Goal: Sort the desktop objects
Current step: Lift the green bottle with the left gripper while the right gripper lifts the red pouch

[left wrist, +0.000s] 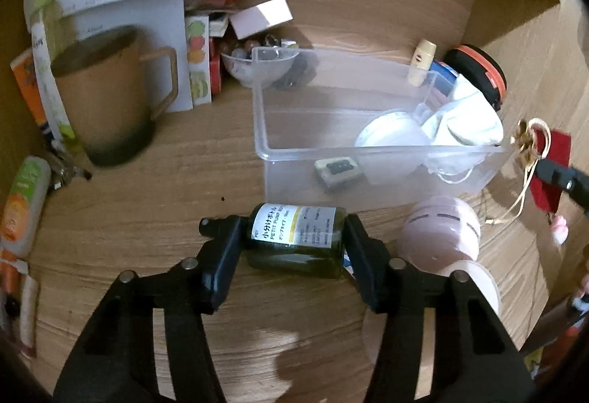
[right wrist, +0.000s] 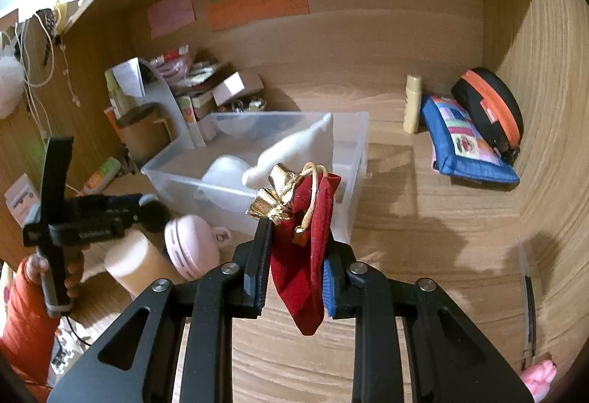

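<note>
My left gripper [left wrist: 292, 237] is shut on a dark green pump bottle [left wrist: 294, 241] with a white label, held sideways just above the desk in front of a clear plastic bin [left wrist: 265, 130]. The bin holds a white mask [left wrist: 460, 119], a round white thing [left wrist: 390, 130] and a small dark item [left wrist: 337, 171]. My right gripper [right wrist: 298, 244] is shut on a red pouch [right wrist: 305, 255] with a gold bow and cord, held up before the bin [right wrist: 353, 152]. The pouch also shows at the right edge of the left wrist view [left wrist: 548, 167].
A brown mug [left wrist: 106, 94], papers and small boxes crowd the back left. A pink round case [left wrist: 441, 233] lies right of the bottle. A cream tube [right wrist: 412, 105], blue patchwork pouch [right wrist: 467, 141] and black-orange case [right wrist: 489, 108] sit at the back right.
</note>
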`<state>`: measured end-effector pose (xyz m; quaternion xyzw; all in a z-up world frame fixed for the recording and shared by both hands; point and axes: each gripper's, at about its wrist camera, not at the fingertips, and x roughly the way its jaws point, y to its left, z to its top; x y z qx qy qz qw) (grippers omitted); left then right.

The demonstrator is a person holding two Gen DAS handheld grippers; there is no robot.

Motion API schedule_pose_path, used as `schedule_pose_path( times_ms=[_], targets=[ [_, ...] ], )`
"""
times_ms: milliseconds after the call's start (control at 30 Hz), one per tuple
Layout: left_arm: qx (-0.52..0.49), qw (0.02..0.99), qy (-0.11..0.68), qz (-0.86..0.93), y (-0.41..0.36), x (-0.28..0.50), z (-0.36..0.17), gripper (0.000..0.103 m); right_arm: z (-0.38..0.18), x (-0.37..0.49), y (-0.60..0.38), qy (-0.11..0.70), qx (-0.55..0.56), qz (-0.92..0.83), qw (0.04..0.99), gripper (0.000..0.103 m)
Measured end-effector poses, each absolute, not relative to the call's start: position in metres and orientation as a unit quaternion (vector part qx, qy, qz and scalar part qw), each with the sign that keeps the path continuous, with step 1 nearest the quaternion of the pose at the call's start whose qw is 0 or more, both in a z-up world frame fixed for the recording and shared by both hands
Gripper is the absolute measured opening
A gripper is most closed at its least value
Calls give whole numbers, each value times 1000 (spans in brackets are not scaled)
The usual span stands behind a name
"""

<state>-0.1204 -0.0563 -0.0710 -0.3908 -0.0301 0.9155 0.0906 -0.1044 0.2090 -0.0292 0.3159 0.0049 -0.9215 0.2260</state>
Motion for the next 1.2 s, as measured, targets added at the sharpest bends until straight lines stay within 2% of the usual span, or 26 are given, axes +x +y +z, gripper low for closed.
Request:
schedule_pose_path(
  times_ms=[400,1200],
  targets=[
    [-369,96,-61,922,-68,-105,-54,55,-4,-107,201,-1,292,-926,242,21],
    [-286,133,-11,949,-33,-93,40,55,19,-144,178,-3,273,-928,255,21]
  ],
)
